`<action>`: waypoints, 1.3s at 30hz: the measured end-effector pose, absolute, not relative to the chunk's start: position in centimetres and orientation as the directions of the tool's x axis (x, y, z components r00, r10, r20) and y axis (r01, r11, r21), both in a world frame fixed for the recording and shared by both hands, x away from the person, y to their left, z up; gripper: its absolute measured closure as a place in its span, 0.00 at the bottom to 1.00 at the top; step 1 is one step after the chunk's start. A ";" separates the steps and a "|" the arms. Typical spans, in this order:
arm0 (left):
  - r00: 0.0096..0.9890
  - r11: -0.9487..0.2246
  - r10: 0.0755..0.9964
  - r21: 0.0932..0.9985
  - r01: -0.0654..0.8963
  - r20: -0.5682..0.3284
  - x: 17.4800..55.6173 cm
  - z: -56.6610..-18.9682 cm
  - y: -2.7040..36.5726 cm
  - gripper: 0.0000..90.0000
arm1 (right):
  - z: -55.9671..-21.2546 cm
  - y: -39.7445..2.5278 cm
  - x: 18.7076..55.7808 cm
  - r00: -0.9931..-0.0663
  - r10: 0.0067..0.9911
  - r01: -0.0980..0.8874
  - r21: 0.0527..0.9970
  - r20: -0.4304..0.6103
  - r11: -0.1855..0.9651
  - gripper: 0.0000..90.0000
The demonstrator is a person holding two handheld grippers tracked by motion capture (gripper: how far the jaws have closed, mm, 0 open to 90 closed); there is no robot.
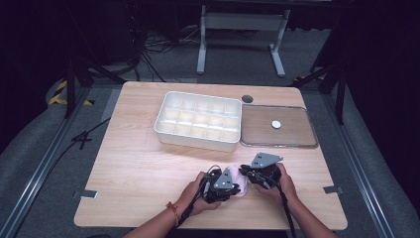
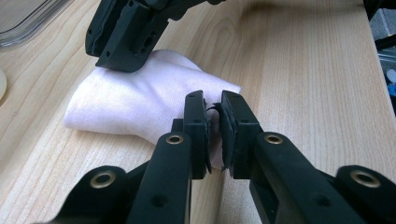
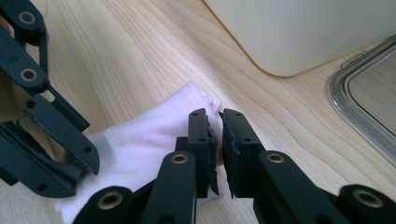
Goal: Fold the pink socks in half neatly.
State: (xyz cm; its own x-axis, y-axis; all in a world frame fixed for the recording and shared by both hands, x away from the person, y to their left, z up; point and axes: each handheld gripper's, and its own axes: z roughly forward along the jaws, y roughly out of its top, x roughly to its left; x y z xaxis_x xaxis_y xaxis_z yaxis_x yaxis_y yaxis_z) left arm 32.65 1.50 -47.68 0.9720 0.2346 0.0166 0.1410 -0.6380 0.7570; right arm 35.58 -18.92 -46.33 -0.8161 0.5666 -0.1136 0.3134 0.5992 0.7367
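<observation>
Left gripper (image 2: 214, 133) fingers pinching near edge of pale pink cloth (image 2: 135, 100). Right gripper (image 3: 218, 149) fingers pinching opposite edge of same cloth. Cloth flat on desk (image 1: 138, 163), near front edge, well in front of white divided tray (image 1: 199, 120). Clear lid (image 1: 278, 126) just right of tray.

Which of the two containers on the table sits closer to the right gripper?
The flat clear tray with the white disc in it; its front edge lies just beyond the right gripper. The white compartment box sits farther left.
</observation>
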 end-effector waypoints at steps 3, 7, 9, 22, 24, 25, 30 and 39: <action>0.972 -0.640 0.236 0.756 0.139 0.021 32.7 -47.7 1.5 0.90 | -46.3 -19.0 35.6 -0.815 0.569 0.316 0.738 -0.110 0.596 0.91; 0.972 -0.642 0.235 0.755 0.132 0.030 32.6 -47.6 1.4 0.90 | -46.2 -19.0 35.4 -0.813 0.569 0.311 0.735 -0.123 0.603 0.91; 0.971 -0.642 0.235 0.755 0.133 0.029 32.7 -47.6 1.4 0.90 | -46.2 -19.2 35.5 -0.812 0.569 0.308 0.735 -0.128 0.604 0.91; 0.972 -0.645 0.234 0.752 0.139 0.020 32.8 -47.6 1.4 0.90 | -45.3 -20.4 35.3 -0.793 0.595 0.303 0.765 -0.128 0.569 0.95; 0.972 -0.645 0.233 0.752 0.138 0.021 32.8 -47.6 1.4 0.90 | -44.9 -20.7 35.1 -0.788 0.605 0.299 0.788 -0.114 0.538 0.93; 0.972 -0.645 0.232 0.751 0.137 0.022 32.8 -47.6 1.4 0.90 | -44.7 -20.7 35.0 -0.793 0.600 0.290 0.801 -0.106 0.524 0.92; 0.974 -0.654 0.224 0.747 0.119 0.041 32.8 -47.5 1.4 0.89 | -44.1 -20.3 34.6 -0.804 0.585 0.265 0.814 -0.110 0.517 0.84; 0.972 -0.634 0.235 0.757 0.154 -0.001 32.9 -47.6 1.6 0.87 | -44.5 -19.2 34.9 -0.832 0.550 0.290 0.797 -0.063 0.529 0.73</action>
